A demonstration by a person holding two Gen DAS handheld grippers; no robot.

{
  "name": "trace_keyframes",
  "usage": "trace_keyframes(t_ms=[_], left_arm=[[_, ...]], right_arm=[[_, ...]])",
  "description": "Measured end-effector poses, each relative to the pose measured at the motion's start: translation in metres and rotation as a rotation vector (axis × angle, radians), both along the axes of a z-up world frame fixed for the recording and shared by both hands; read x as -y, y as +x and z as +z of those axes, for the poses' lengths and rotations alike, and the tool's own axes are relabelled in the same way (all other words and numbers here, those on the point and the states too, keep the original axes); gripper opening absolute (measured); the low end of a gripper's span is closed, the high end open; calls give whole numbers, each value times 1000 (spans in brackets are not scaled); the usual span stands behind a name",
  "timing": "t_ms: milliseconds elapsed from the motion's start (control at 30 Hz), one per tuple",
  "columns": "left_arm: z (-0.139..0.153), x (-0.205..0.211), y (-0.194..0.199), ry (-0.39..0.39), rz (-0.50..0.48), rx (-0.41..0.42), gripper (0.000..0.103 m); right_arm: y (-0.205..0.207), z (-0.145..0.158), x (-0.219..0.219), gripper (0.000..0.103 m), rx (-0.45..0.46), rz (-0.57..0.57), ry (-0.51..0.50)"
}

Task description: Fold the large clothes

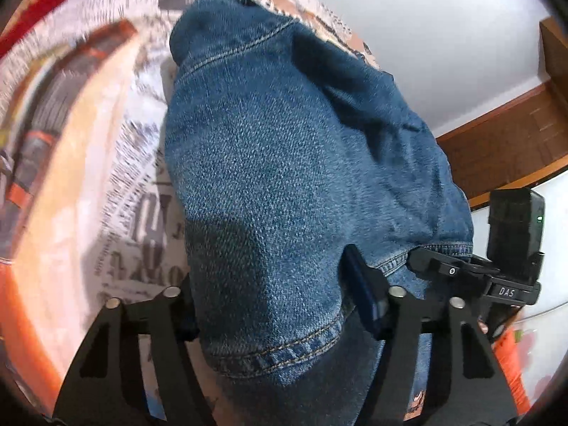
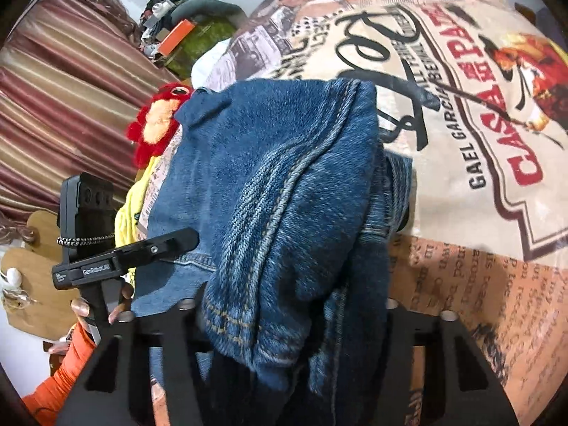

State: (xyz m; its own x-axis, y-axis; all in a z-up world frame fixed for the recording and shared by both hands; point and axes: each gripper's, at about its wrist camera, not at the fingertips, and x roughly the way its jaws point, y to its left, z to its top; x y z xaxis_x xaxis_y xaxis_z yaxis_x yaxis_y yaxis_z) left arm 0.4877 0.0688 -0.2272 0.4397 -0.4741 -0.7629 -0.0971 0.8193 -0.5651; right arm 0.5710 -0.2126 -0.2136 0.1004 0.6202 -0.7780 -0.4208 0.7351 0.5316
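The blue denim jeans (image 1: 284, 163) hang bunched over the newspaper-print bedspread (image 2: 461, 113), grasped at the hem by both the left gripper (image 1: 280, 319) and right gripper (image 2: 291, 316). A red plush toy (image 2: 156, 120) and striped maroon curtain (image 2: 60, 106) lie behind the jeans.
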Motion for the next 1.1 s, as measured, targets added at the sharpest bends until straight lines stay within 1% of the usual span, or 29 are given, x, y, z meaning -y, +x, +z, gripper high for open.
trace_keyframes(t_ms=[67, 167, 300, 367, 433, 500, 567, 667, 767, 900, 967, 1100], left_arm=[[15, -1, -5, 18, -5, 29, 57], [40, 0, -11, 71, -28, 73, 54], [76, -1, -24, 147, -50, 132, 54], [90, -9, -28, 159, -49, 152, 54], [100, -9, -42, 158, -44, 166, 54], [111, -22, -57, 161, -34, 185, 54], [118, -36, -73, 168, -26, 197, 54], [124, -53, -89, 167, -10, 198, 54], [130, -71, -105, 171, 5, 187, 54], [118, -95, -119, 166, 33, 151, 54], [109, -107, -126, 158, 52, 123, 54], [79, -128, -133, 157, 86, 48, 54]], right_arm=[[-6, 10, -4, 44, 4, 2, 7], [-18, 27, -11, 42, 35, 12, 2], [-40, 56, -26, 42, 99, 32, -14], [-51, 69, -34, 42, 117, 34, -9], [-59, 82, -43, 42, 138, 38, -4], [-69, 95, -53, 42, 162, 40, 0], [-79, 104, -64, 42, 184, 45, 0], [-91, 114, -83, 42, 188, 53, 10], [-100, 114, -98, 42, 174, 66, 17], [-111, 102, -125, 42, 146, 90, 9], [-114, 90, -140, 42, 119, 101, 3], [-114, 55, -168, 42, 40, 124, -21]])
